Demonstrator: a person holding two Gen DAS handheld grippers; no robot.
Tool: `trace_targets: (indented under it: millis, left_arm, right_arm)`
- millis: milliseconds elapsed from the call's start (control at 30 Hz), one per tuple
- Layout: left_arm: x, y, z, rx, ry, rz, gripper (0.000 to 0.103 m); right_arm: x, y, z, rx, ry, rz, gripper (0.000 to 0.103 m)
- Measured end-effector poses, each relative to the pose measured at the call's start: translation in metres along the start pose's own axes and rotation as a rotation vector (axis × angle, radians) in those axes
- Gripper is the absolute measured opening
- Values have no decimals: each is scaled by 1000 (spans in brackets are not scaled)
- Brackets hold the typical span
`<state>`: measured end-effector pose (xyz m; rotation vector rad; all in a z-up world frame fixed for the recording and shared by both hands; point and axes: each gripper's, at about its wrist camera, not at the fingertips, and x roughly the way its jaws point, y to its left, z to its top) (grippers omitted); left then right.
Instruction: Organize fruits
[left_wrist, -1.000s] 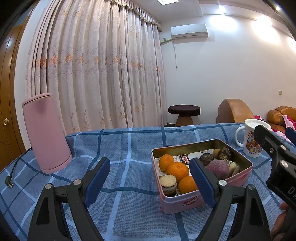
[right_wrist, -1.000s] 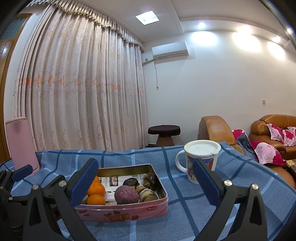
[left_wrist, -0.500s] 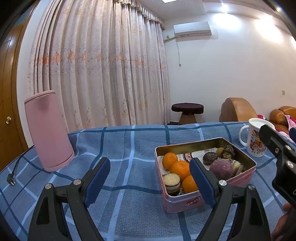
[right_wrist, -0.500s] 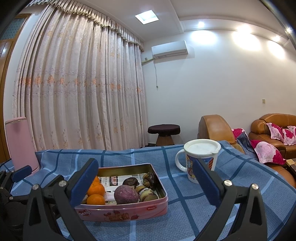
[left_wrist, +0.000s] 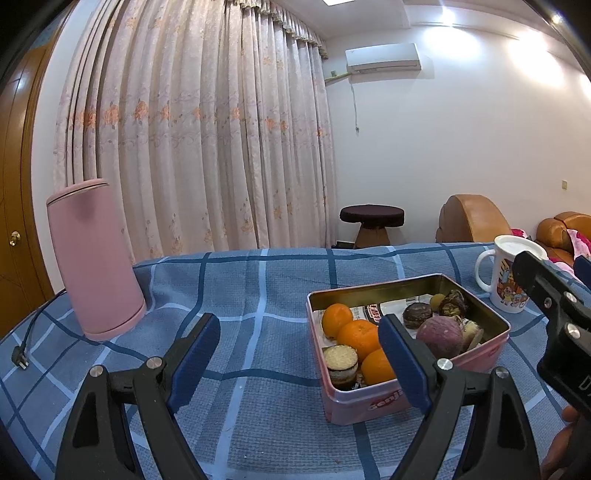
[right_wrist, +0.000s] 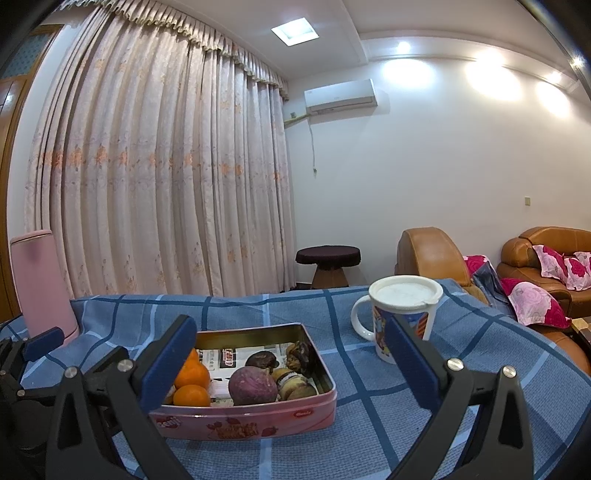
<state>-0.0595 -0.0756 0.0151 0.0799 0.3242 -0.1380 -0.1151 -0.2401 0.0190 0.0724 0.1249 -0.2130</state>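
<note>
While hovering low over the cloth, left gripper (left_wrist: 299, 358) and right gripper (right_wrist: 291, 358) both gape wide, empty; oranges (left_wrist: 360, 334) sit in tin (left_wrist: 369, 400), nearer left, ahead-right.

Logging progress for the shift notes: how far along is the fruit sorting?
Done: three oranges sit grouped at one end of the pink metal tin, and a purple round fruit lies among brown snacks. In hand: nothing; the left gripper and right gripper hover with jaws open. Left: apparently any further sorting.
</note>
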Motion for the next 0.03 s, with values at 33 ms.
trace_targets:
  millis: [33]
  left_arm:
    - [0, 0, 0, -2, 3, 1, 89]
  right_arm:
    - [0, 0, 0, 0, 0, 0, 103]
